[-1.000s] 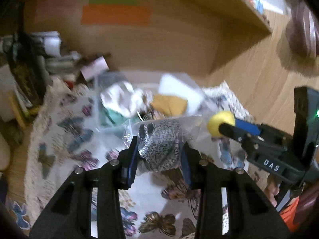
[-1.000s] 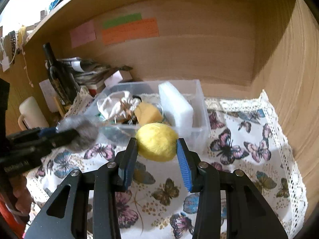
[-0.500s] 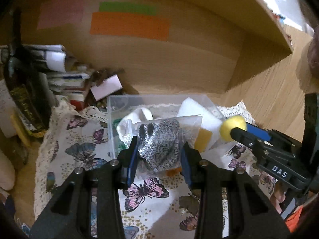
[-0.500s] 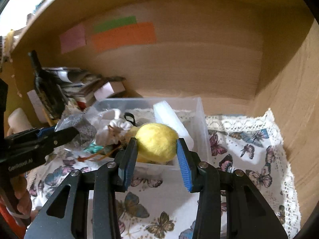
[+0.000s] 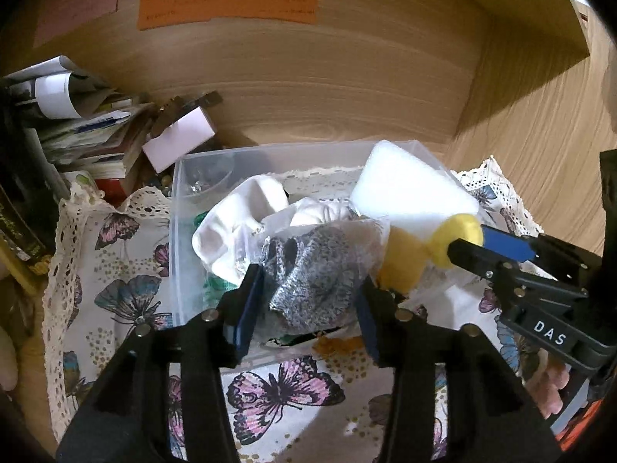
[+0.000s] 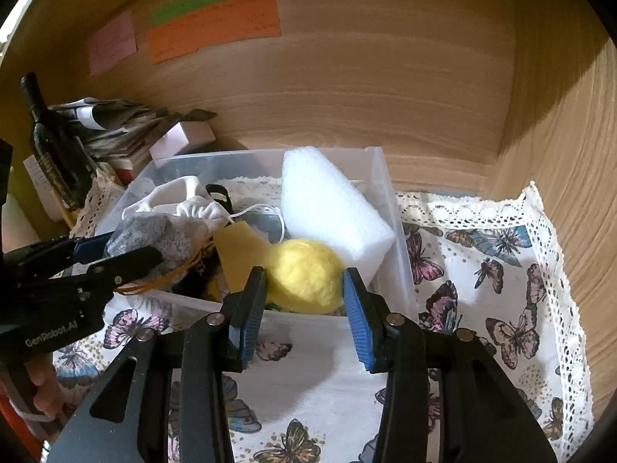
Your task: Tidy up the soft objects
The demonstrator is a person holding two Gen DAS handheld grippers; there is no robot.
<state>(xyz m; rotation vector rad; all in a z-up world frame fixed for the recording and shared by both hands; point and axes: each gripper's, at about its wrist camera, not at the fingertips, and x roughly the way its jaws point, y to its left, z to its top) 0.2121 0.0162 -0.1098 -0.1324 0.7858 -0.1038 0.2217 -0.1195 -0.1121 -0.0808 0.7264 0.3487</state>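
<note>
Yellow ball [image 6: 304, 272] sits clamped in the right gripper [image 6: 304, 301] above the clear bin [image 6: 389, 208]; the left gripper [image 5: 308, 308] pinches a bagged grey scrubber [image 5: 312, 274] over it too.

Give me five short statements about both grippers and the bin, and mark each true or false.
1. The right gripper holds a yellow ball. True.
2. The left gripper is empty. False: it grips a grey bagged scrubber.
3. A white foam block leans in the clear bin. True.
4. The bin stands on bare wood. False: on a butterfly cloth.
5. The bin is empty. False: it holds several soft items.
</note>
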